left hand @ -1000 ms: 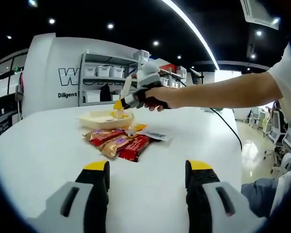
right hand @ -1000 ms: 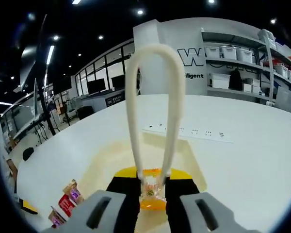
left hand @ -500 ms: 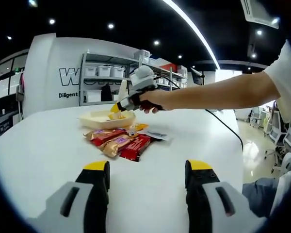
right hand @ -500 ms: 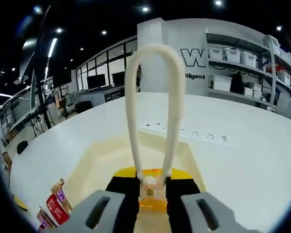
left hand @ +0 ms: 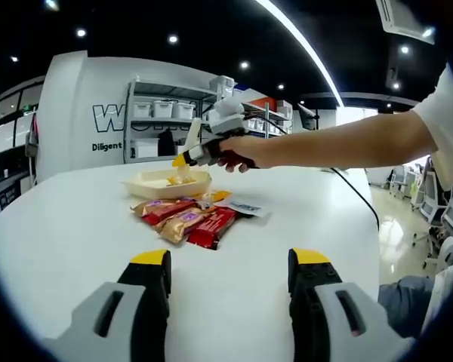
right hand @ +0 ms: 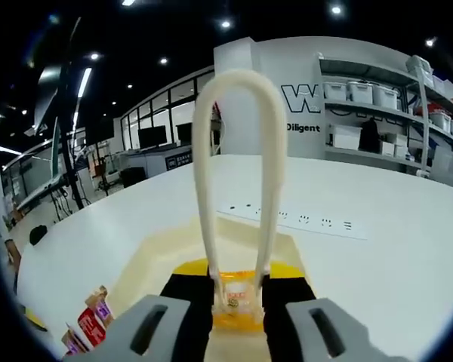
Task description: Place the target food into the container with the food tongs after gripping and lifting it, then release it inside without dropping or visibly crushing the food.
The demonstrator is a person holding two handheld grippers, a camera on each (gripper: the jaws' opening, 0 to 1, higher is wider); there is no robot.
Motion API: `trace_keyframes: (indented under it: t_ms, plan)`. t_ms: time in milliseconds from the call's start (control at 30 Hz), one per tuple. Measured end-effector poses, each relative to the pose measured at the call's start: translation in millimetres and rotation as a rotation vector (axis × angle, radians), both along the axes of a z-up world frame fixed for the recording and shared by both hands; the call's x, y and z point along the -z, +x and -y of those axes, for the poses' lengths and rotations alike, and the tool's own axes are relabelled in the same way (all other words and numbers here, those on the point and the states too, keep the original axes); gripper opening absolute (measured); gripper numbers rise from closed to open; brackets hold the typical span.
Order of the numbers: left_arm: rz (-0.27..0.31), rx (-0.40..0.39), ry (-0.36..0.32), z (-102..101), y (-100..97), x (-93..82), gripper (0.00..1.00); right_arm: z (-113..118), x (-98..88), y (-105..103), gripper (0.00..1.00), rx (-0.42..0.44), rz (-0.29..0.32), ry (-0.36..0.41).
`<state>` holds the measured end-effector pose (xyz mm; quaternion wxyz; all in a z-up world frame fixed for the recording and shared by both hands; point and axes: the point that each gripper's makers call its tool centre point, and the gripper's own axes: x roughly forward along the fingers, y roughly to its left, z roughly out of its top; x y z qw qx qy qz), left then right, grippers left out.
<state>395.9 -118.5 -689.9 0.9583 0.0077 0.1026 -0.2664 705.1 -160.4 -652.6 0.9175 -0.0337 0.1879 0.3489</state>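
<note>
The right gripper (right hand: 238,290) is clamped narrow on a pair of cream-coloured plastic food tongs (right hand: 234,173), squeezing their two arms together, and the tong tips pinch a small clear-wrapped orange snack (right hand: 238,296). In the left gripper view the same gripper (left hand: 183,160), held in a person's hand (left hand: 230,151), hangs just above the pale yellow shallow container (left hand: 166,181), which sits toward the far edge of the white tabletop (left hand: 60,241). From the right gripper view the snack sits over the container's pale interior (right hand: 166,253), so I judge the carry is nearly done and what remains is to lower and let go.

The left gripper (left hand: 230,275) waits with its jaws wide apart and empty near the tabletop's near edge, well clear of everything.

Between it and the container, around the middle of the tabletop, lies a loose cluster of red and gold foil-wrapped snack bars (left hand: 185,219), with a flat white packet (left hand: 241,209) just beside them.

The risks I see from here:
- Easing the squeeze while the tips are high over the shallow wall could let the snack bounce or slide out onto the tabletop.
- Pressing harder to steady it could dent the small wrapped piece.
- Dropping the tips too low could nudge the light container toward the cluster of bars.
</note>
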Motion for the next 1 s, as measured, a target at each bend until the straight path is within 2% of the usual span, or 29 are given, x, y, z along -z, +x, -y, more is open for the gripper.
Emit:
trace_keyframes:
  t_ms: [233, 300, 433, 500, 667, 767, 800, 900, 1000]
  plan:
    - [-0.001, -0.001, -0.001, 0, -0.2, 0.1, 0.62, 8, -3.2, -6, 0.18, -0.004, 0.003, -0.003]
    - [0.000, 0.001, -0.002, 1, -0.7, -0.5, 0.62, 10, -8.2, -21, 0.18, -0.007, -0.002, 0.010]
    - [0.001, 0.000, -0.003, 1, -0.5, -0.7, 0.62, 15, -14.2, -33, 0.18, -0.014, 0.004, 0.010]
    - [0.001, 0.000, -0.001, 1, -0.6, -0.7, 0.62, 21, -23.1, -53, 0.18, -0.030, 0.014, 0.016]
    - [0.000, -0.002, -0.003, 0, 0.1, -0.3, 0.62, 32, -32.7, -77, 0.18, -0.041, 0.005, 0.030]
    - [0.003, -0.001, -0.002, 1, -0.1, -0.7, 0.62, 35, -33.5, -86, 0.18, -0.047, 0.008, 0.020]
    - [0.003, 0.001, -0.004, 1, -0.5, -0.9, 0.62, 39, -33.2, -98, 0.18, -0.053, 0.000, 0.020]
    - [0.007, 0.010, -0.006, 3, -1.7, -1.6, 0.62, 44, -34.4, -116, 0.18, -0.055, -0.012, 0.038]
    - [0.008, 0.017, -0.004, 4, -2.7, -1.5, 0.62, 46, -32.4, -124, 0.18, -0.067, -0.006, 0.024]
